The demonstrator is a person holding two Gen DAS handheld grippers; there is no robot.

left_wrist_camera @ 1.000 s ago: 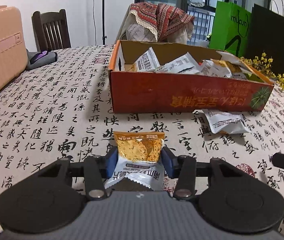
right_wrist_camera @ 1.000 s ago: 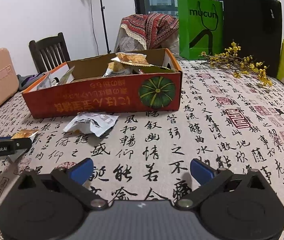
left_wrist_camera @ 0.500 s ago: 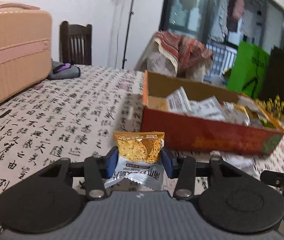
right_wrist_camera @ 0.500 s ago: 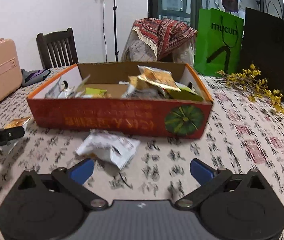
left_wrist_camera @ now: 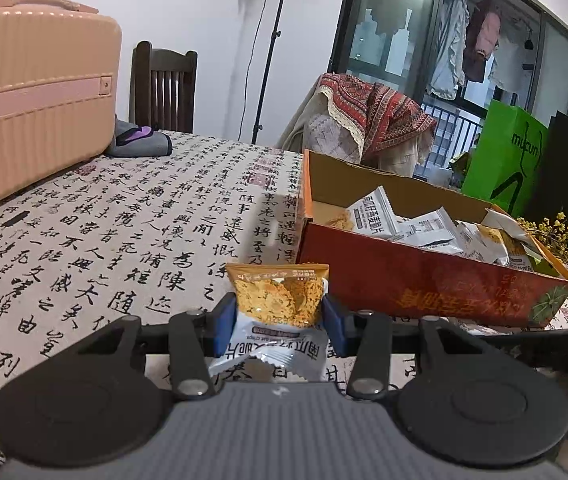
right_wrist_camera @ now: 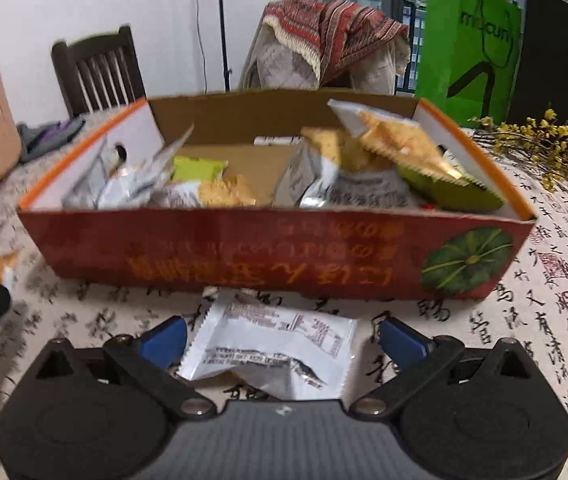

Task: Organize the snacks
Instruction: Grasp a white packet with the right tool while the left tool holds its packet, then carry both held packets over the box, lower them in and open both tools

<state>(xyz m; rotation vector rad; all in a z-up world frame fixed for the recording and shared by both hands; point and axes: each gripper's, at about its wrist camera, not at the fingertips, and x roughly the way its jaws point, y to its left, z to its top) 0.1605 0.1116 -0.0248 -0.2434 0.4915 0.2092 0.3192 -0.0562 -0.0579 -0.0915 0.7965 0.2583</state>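
- My left gripper [left_wrist_camera: 280,322] is pinching an orange-and-white snack packet [left_wrist_camera: 280,308] between its blue pads, upright and clear of the table [left_wrist_camera: 124,232]. That grip is the same as a second ago; only my view has swung, so the red cardboard box [left_wrist_camera: 423,280] now sits off to the right of the packet rather than straight ahead.
- The bigger change is on my right. A second ago my right gripper [right_wrist_camera: 282,338] looked at bare tablecloth with the box far off; now it has closed in on the box [right_wrist_camera: 276,256], and the loose white packet [right_wrist_camera: 272,350] lying on the table just in front of the box wall sits between its fingers.
- The right gripper's fingers are spread wide, one to each side of the white packet, and neither pad touches it.
- The box already holds a heap of packets, so I judge the sorting well along: one packet in hand, one about to be picked.
- Next I expect to squeeze the right gripper on the flat packet; it lies low, so the pads may skid over the foil.
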